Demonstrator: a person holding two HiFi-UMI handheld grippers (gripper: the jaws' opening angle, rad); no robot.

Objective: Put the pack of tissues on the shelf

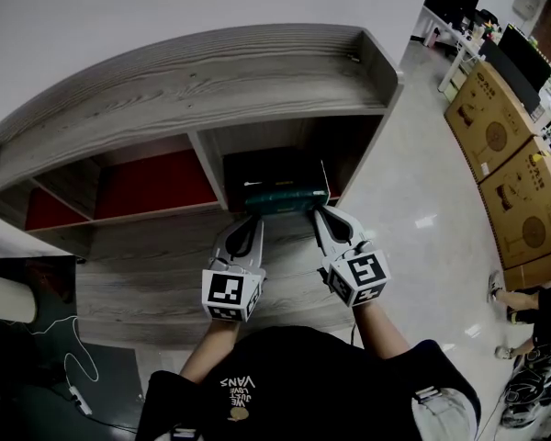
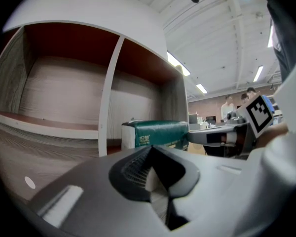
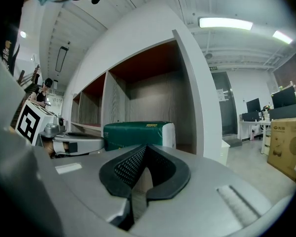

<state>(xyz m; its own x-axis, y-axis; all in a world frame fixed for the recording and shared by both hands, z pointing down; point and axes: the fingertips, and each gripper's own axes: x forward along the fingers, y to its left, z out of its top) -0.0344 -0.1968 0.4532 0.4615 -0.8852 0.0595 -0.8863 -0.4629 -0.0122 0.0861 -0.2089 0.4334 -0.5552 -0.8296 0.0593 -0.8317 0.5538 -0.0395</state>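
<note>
My left gripper (image 2: pixel 151 150) is clenched, its dark pads pressed tip to tip with nothing between them. My right gripper (image 3: pixel 145 148) is closed up the same way and is just as empty. From the head view both reach forward side by side, the left gripper (image 1: pixel 253 219) and the right gripper (image 1: pixel 318 213), with their tips close to the mouth of the shelf.

Straight ahead of both tips, between the two of them, sits the pack of tissues (image 1: pixel 280 197), green with a white end. In the left gripper view the pack of tissues (image 2: pixel 155 132) lies just beyond my jaws and a little to their right. In the right gripper view the pack of tissues (image 3: pixel 137 133) lies just beyond and slightly left. I cannot tell whether either tip touches its front face, but neither one grips it.

The pack rests flat on the floor of the compartment directly in front of me, near the front edge. That compartment lies between the upright divider (image 2: pixel 108 102) off my left gripper and the side wall (image 3: pixel 200 107) off my right.

As I judge it, the placing itself is done: the pack stands on the shelf (image 1: pixel 211 81) on its own. All that seems left is to draw both grippers back, perhaps after nudging the pack deeper.
</note>
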